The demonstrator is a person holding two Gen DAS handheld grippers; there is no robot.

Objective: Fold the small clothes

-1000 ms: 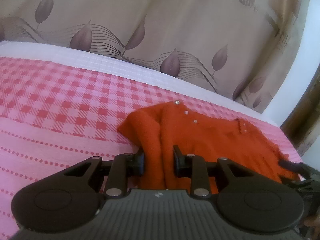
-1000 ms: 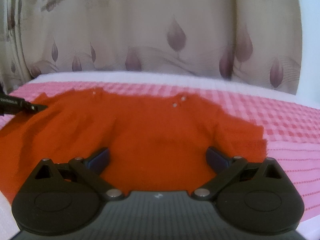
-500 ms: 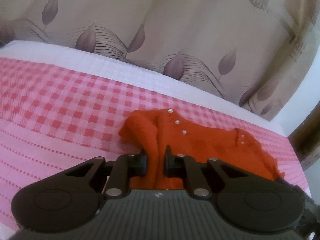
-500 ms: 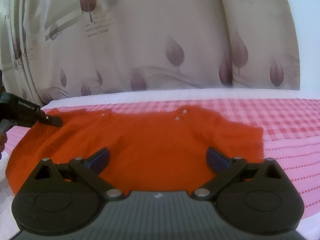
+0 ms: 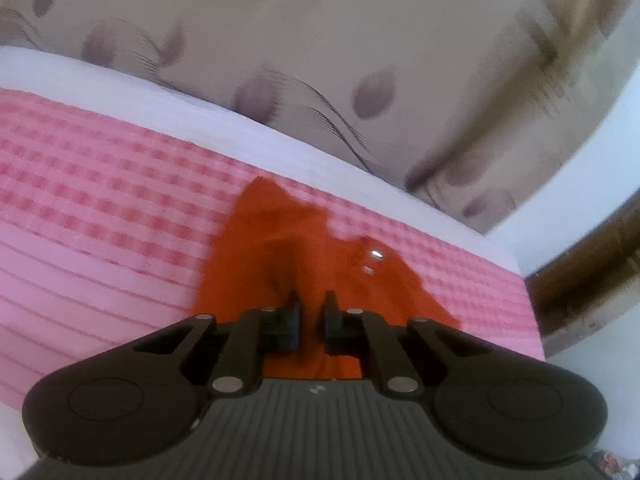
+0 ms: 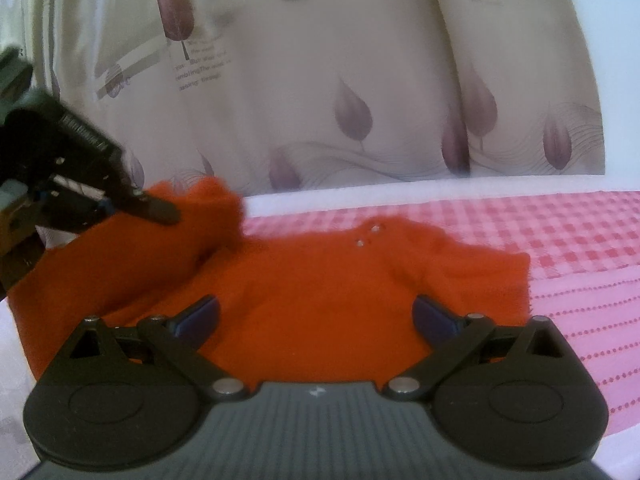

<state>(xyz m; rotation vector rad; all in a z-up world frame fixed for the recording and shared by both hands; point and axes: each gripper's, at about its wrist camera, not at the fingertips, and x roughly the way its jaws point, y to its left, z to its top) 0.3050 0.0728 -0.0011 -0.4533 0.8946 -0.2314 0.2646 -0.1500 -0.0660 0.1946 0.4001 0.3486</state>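
One orange knit top on the pink checked bedcover, most of it lying flat. Two small shiny snaps show near its neckline.

Two grippers in view. Left gripper: jaws have just been closing, now clamped on a fold of the orange fabric; in the right wrist view that side of the top, sleeve included, is lifted off the bed in a bunched ridge. Right gripper: jaws spread wide, low over the lower middle of the top, nothing between the pads.

One leaf-print curtain behind the bed.
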